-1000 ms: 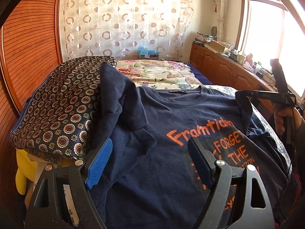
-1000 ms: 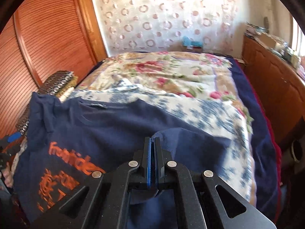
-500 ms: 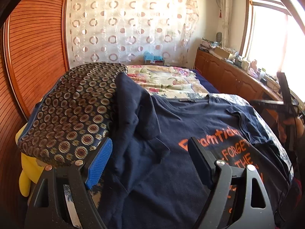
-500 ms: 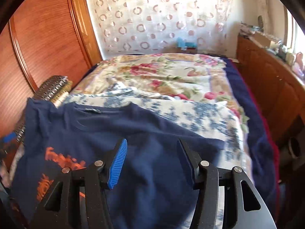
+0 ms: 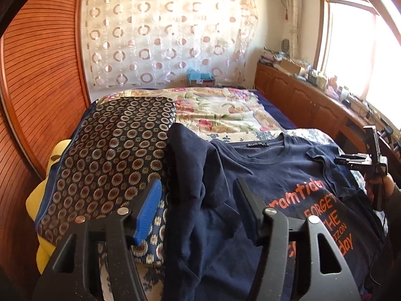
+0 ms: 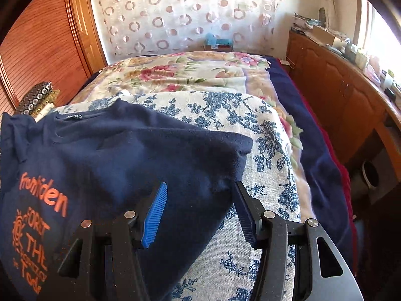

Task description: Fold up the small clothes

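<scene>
here, one navy t-shirt [image 5: 270,175], two splayed claws [image 6: 200,210].

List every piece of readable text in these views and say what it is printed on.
All text is orange print on the navy T-shirt:
"Framtiden", top line; the first letter is partly hidden in the left wrist view.
"FORGET", second line, cut off at the edge.
"THE", third line.
"...IZON", small, only partly readable.
"...day", bottom line, the start hidden by the left gripper.
The neck label is too small to read.
The right gripper bears no text.
</scene>
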